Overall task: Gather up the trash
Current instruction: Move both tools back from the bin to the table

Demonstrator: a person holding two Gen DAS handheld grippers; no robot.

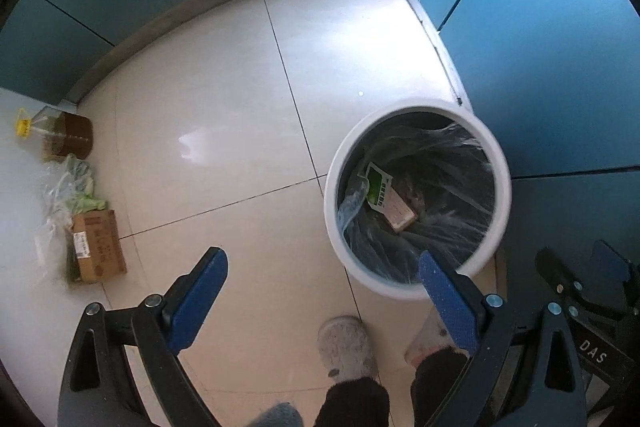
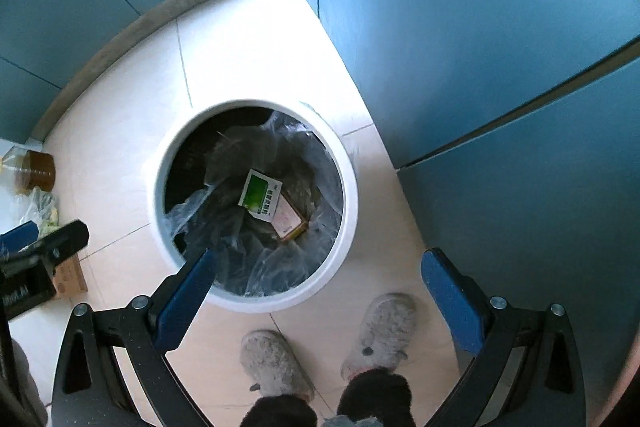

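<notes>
Your left gripper (image 1: 322, 281) hangs over glossy cream floor tiles (image 1: 224, 99), its blue textured pads spread wide with nothing between them. Your right gripper (image 2: 318, 279) is just as wide and empty, pointing down at the round white bin (image 2: 344, 163), which stands near the matte teal cabinet (image 2: 480, 47) on the right. Inside the bin's crinkled clear liner (image 2: 280, 135) lie the trash pieces: a flat green-and-white packet (image 2: 260, 199) overlapping a pinkish carton (image 2: 286, 219). Your fuzzy grey slippers (image 2: 274, 363) stand on the near side of the bin. Far left, against the wall, sit a brown cardboard box (image 1: 98, 247), crumpled plastic bags (image 1: 72, 187) and a yellow-capped jug (image 1: 56, 135).
</notes>
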